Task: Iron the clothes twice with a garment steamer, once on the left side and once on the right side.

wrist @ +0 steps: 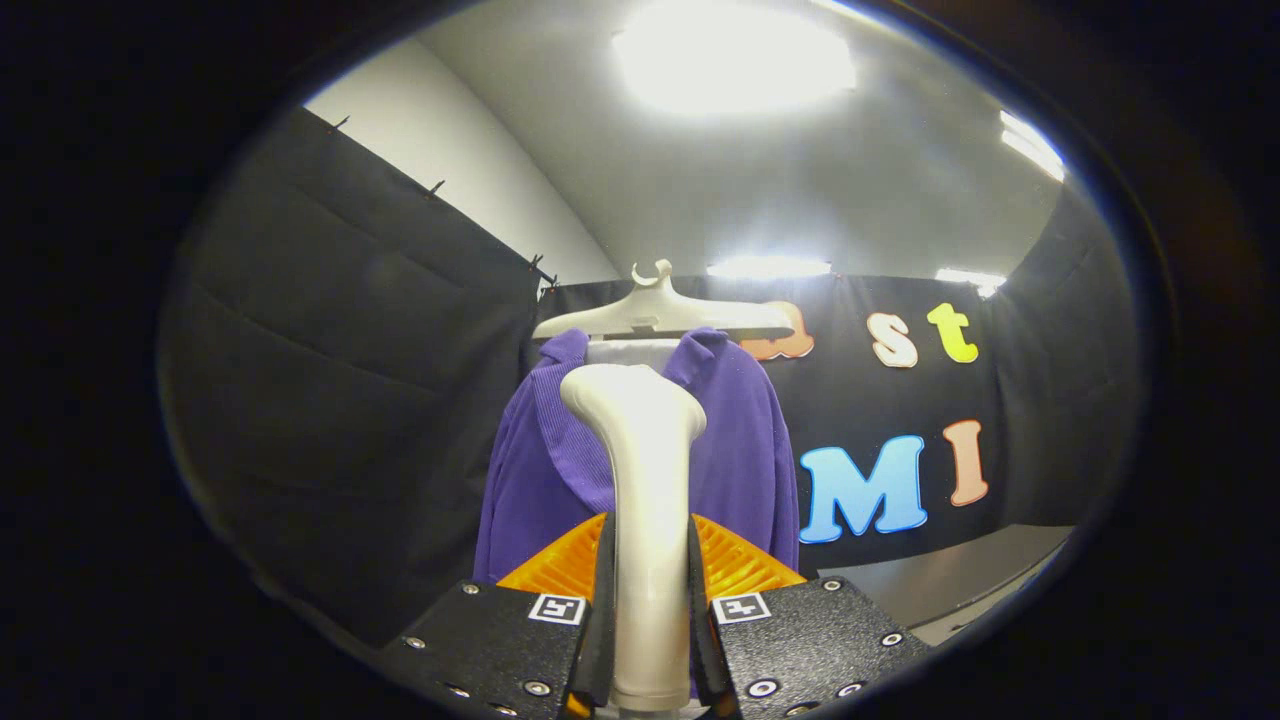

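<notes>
Black-draped booth, purple garment (740,450) on pale hanger (660,315), claw (650,590) pinching upright white steamer (645,500)

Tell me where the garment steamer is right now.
In the gripper view the garment steamer stands upright between the fingers of the gripper, which press on its handle from both sides; its head rises just in front of the purple garment on the hanger.

Gripper view looks forward and slightly upward along its fingers (600,610), close to the hanging garment (740,450).
</notes>
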Motion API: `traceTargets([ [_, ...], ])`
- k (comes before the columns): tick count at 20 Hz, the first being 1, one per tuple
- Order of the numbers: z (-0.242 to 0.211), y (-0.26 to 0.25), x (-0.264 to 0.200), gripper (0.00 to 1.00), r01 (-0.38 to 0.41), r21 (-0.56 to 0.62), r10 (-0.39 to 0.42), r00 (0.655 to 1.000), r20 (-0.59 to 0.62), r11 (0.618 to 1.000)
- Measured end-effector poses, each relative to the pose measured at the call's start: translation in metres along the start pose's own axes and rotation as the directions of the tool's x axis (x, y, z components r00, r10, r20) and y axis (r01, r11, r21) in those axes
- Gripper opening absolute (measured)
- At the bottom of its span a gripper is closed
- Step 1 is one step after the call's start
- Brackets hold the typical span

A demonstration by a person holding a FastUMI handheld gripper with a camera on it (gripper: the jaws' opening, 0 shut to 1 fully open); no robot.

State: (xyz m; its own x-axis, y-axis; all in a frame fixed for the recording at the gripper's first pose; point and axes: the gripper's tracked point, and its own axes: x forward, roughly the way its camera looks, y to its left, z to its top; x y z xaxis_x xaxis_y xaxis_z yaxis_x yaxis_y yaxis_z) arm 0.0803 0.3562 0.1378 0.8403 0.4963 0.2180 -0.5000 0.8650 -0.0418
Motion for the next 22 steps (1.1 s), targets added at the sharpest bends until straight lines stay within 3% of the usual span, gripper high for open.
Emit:
traceTargets([
  [6,0.032,0.037,0.038,0.32,-0.045,0.008,0.044,0.997,0.062,0.999],
  [13,0.032,0.074,0.085,0.31,-0.055,-0.015,0.055,0.996,0.063,0.998],
  [22,-0.008,0.107,0.114,0.32,-0.052,-0.087,0.053,0.999,0.006,0.995],
])
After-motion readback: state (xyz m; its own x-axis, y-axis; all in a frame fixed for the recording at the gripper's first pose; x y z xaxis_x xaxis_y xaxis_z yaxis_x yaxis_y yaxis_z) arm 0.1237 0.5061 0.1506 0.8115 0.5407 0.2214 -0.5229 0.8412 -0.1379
